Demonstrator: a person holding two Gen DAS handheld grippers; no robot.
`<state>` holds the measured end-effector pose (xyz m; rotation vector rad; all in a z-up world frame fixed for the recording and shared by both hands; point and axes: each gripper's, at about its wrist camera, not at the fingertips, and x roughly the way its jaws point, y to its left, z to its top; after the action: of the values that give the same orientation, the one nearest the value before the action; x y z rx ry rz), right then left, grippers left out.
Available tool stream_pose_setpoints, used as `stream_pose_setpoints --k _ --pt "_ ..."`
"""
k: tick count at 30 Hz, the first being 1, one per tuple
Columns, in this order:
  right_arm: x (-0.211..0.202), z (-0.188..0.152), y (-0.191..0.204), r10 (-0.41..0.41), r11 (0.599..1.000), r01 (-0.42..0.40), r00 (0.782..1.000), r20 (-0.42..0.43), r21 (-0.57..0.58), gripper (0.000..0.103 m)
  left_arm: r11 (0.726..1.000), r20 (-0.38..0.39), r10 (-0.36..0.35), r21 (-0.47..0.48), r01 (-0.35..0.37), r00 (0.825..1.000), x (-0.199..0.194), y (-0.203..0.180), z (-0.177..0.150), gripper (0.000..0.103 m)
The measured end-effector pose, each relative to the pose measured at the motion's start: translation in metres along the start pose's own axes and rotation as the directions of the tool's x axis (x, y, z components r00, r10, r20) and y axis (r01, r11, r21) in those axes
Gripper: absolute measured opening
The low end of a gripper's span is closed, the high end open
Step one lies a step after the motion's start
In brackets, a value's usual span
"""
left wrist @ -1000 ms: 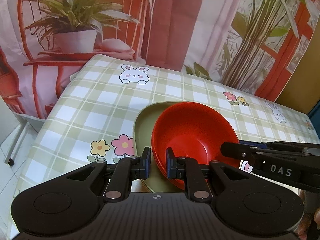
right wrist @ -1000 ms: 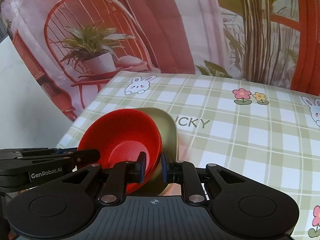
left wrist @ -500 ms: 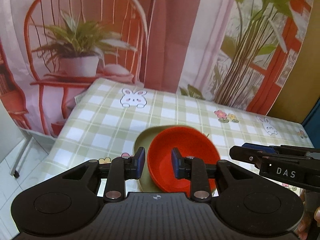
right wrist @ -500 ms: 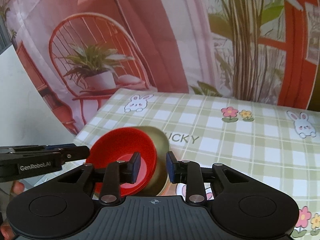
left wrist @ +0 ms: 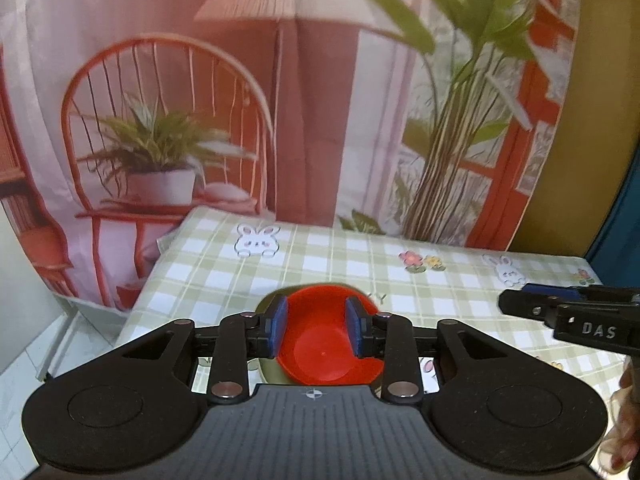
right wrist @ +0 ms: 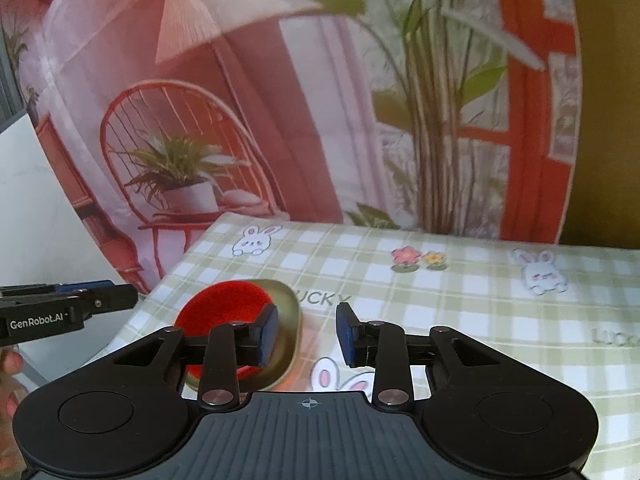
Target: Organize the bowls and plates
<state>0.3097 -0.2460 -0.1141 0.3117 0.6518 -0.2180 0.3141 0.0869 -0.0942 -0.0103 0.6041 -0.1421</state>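
A red bowl point(left wrist: 328, 344) sits inside an olive-green plate point(left wrist: 269, 372) on the checked tablecloth, near the table's left front corner. My left gripper point(left wrist: 317, 328) hovers above and behind the bowl, its jaws opening with nothing between the blue pads; the bowl only shows through the gap from below. In the right wrist view the red bowl point(right wrist: 224, 304) and olive plate point(right wrist: 289, 312) lie to the lower left. My right gripper point(right wrist: 307, 334) is raised over the cloth just right of the plate, jaws opening and empty.
The table point(left wrist: 320, 256) wears a green checked cloth with rabbits and flowers. A printed backdrop with a chair and plants hangs behind it. The table's left edge drops to a tiled floor point(left wrist: 24, 364). A person's fingers point(right wrist: 8, 364) hold the left gripper point(right wrist: 80, 300).
Both grippers let go of the bowl and plate rims, widened their jaws, and rose and drew back from the stack. The bowl and plate stayed on the table.
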Motion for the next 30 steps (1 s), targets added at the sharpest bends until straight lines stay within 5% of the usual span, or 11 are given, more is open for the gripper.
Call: stream_pose_setpoints --k 3,5,8,16,21,30 --pt "-0.027 0.002 -0.008 -0.025 1.000 0.026 0.999 0.035 -0.017 0.038 1.000 0.044 0.000 0.021 -0.001 0.999 -0.019 -0.011 0.005 0.046" --pt "-0.046 0.004 -0.015 -0.041 0.999 0.042 0.998 0.057 -0.013 0.045 1.000 0.082 -0.002 0.025 0.000 0.997 -0.034 -0.018 0.009 0.066" --pt "-0.074 0.008 -0.025 -0.062 0.998 0.062 0.993 0.098 -0.005 0.060 1.000 0.146 -0.017 0.023 0.013 0.989 -0.056 -0.030 0.015 0.081" --pt "-0.148 0.011 -0.039 -0.173 0.984 0.178 0.968 0.181 -0.011 0.096 0.996 0.228 0.015 0.078 -0.033 0.974 -0.112 -0.075 0.019 0.087" --pt "-0.192 0.006 -0.037 -0.221 0.975 0.224 0.948 0.229 0.014 0.103 0.993 0.283 0.024 0.108 -0.056 0.959 -0.151 -0.097 0.013 0.091" --pt "-0.259 -0.014 -0.027 -0.178 0.984 0.171 0.936 0.303 0.052 0.103 0.991 0.318 0.063 0.090 -0.096 0.946 -0.209 -0.115 -0.001 0.091"
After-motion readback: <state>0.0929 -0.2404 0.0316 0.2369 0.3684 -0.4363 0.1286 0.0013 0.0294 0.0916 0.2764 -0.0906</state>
